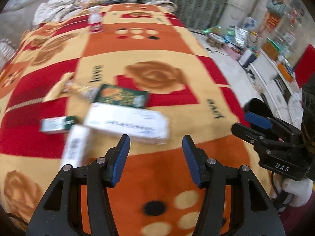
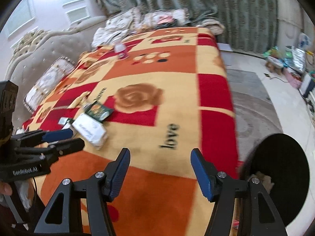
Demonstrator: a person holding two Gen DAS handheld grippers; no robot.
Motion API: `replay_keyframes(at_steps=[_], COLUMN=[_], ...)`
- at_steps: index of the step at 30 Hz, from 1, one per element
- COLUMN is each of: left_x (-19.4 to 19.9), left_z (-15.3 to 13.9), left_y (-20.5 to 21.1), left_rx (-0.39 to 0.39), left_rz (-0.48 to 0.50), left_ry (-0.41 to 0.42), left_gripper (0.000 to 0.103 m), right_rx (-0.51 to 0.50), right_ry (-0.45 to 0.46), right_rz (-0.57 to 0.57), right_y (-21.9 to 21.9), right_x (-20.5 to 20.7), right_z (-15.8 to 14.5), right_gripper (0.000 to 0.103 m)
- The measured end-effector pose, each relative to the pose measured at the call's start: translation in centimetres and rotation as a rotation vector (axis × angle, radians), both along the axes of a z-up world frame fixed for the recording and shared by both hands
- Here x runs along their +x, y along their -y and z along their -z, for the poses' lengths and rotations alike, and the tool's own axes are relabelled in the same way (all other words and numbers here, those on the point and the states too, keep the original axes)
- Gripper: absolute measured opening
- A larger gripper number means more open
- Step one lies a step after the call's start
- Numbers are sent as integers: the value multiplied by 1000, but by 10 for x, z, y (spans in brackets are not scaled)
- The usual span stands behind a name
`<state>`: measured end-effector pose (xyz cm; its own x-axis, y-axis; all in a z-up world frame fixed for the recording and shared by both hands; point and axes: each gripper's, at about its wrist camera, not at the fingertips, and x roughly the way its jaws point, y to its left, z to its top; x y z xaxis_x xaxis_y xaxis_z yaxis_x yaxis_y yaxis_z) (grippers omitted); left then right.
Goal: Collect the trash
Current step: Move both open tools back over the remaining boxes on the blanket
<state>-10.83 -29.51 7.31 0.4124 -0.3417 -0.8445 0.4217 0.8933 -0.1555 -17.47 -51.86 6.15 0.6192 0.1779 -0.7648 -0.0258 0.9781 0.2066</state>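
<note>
Obstacles: large white cardboard box touching green printed carton (overlapping); orange-red patterned blanket nearer: open passage.

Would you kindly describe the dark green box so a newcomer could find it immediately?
On the bed's patterned blanket, find the trash pile ahead of the left gripper. The dark green box lies at its far side, beside the brown rose; only it has orange print, unlike the white cartons.

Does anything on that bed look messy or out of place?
Yes. Several boxes lie scattered on the blanket: a large white box, a green box tilted behind it, a small green-and-white one, and crumpled wrappers. A small bottle stands alone farther up.
</note>
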Motion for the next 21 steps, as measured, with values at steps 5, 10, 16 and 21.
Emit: replay_keyframes(at_steps=[5,10,16,21], left_x=[9,17,26,32], left_z=[5,10,17,18], left_y=[-48,-83,-110,-126], left_rx=[27,30,18,19], left_rz=[-75,-130,-161,-181], left_ry=[-1,-10,-40,-39], left_gripper=[54,54,54,54], right_rx=[-2,-8,-15,-38], right_ry=[-15,-31,-38,-46], right_rz=[-80,-136,-198,-264], right_y=[-36,-61,-87,-110], right_x=[15,28,44,65], right_z=[5,10,12,16], right_gripper=[62,63,69,72])
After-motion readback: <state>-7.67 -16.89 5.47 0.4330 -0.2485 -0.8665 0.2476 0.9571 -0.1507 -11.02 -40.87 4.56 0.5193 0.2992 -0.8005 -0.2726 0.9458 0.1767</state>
